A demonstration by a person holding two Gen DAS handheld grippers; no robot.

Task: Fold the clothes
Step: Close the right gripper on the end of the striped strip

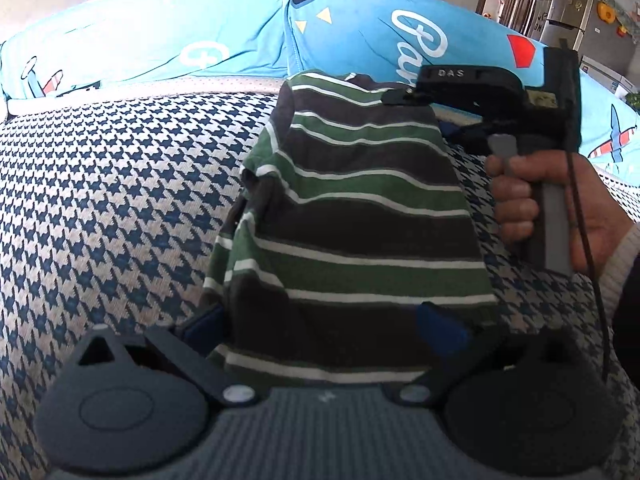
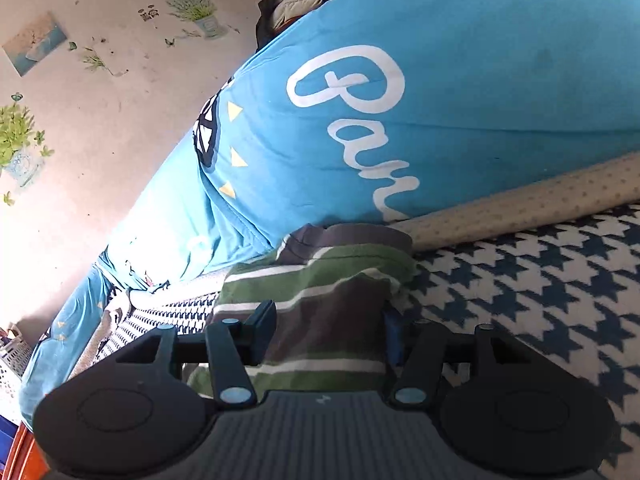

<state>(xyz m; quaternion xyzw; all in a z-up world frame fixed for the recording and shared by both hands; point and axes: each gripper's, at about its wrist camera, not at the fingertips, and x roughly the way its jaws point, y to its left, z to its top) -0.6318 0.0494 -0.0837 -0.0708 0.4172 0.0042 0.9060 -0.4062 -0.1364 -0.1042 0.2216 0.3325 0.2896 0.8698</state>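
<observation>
**Striped shirt held between two claws above houndstooth cover**

Green, grey and white striped cloth, a shirt (image 1: 360, 216), was seen spread over the blue-and-white houndstooth cover (image 1: 112, 200), near the turquoise printed cushions (image 1: 200, 32). Its near edge lay between the fingers of the left claw (image 1: 320, 328), whose grip could not be told. The right claw (image 2: 326, 332), held in a hand (image 1: 560, 216), straddled the far end, jaws apart.

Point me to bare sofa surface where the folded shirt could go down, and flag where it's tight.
Widest free patch: houndstooth cover left of the striped shirt, bordered behind by the blue cushion. A narrower bare strip lies right of the shirt, seen from the right wrist. Crowded: the shirt's far end, where it meets the cushion and the right gripper and hand sit.
</observation>
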